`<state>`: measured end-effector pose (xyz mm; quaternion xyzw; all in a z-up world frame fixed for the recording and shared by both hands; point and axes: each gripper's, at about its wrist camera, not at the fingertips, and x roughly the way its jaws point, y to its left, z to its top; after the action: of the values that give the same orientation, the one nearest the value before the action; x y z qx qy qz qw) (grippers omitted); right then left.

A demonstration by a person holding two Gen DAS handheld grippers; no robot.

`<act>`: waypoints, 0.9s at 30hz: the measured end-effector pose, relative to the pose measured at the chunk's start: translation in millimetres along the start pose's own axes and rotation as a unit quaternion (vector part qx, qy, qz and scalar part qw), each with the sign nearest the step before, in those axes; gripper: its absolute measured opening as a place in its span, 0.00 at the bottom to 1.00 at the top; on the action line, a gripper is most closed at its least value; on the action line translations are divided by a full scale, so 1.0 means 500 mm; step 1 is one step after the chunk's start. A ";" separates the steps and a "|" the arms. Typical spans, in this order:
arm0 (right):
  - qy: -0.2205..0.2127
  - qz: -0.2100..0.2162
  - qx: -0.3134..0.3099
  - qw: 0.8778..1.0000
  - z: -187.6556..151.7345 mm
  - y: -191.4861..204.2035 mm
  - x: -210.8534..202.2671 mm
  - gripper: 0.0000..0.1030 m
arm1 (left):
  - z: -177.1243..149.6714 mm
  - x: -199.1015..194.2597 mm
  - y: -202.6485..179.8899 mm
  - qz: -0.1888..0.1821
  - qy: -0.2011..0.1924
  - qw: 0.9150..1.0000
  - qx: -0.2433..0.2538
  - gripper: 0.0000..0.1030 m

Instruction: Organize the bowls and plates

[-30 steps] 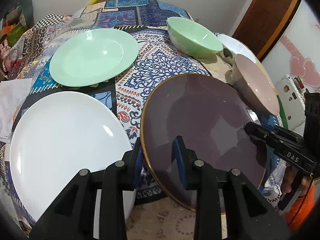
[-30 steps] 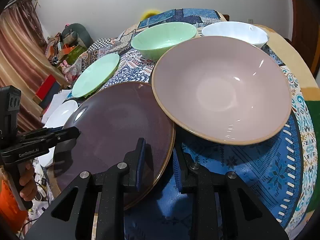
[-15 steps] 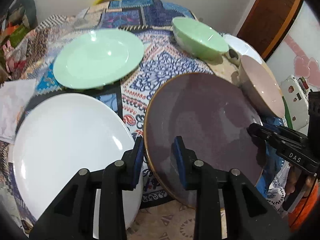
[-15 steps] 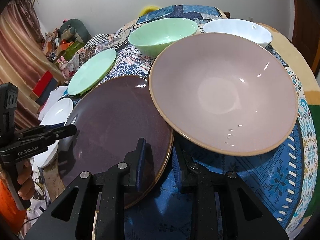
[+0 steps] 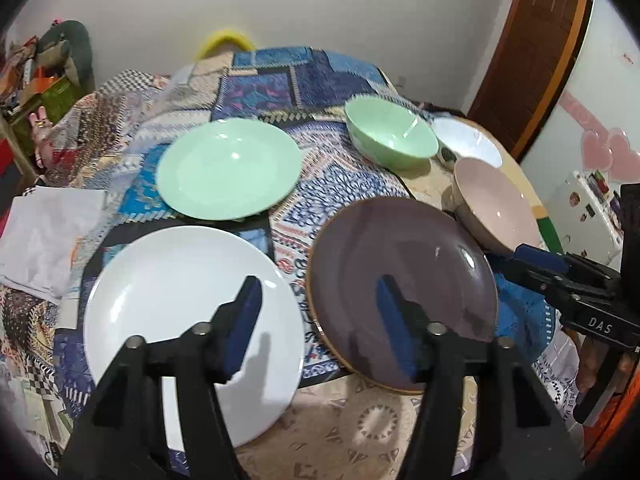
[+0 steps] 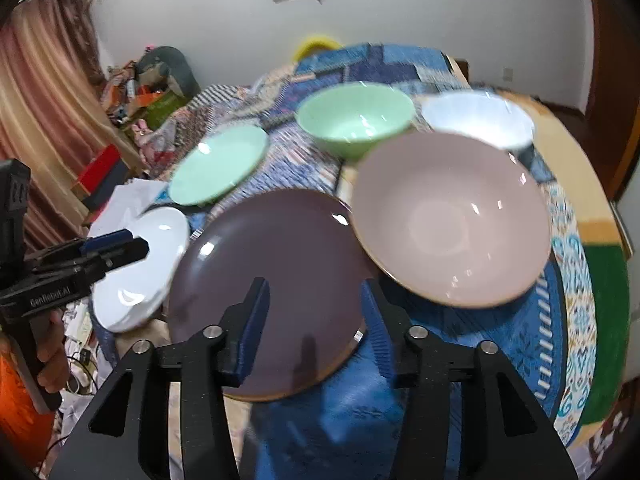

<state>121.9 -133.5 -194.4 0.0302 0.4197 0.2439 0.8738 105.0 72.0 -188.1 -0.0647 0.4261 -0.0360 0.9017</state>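
Near the counter's front edge, the purple plate (image 5: 400, 280) lies flat, its near rim reaching that edge, its far rim beside the pink bowl (image 6: 452, 216). Both claws have just been opening: left claw (image 5: 316, 312) and right claw (image 6: 312, 308) hang released above the plate's opposite rims (nothing pinched between their pads). A narrow strip of cloth separates the white plate (image 5: 168, 288).

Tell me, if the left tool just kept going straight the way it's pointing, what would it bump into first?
Probably the patterned tablecloth in the gap between the white plate and the dark purple plate; depth is hard to judge.
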 end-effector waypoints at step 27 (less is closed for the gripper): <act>0.048 0.051 -0.098 0.993 0.060 0.227 0.186 0.57 | -0.101 -0.024 0.326 0.096 0.019 0.989 -0.109 0.74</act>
<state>147.8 13.0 -212.7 -0.0459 0.4335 0.3293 0.8375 60.0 230.6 -234.8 -0.1211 0.4486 0.0962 0.8803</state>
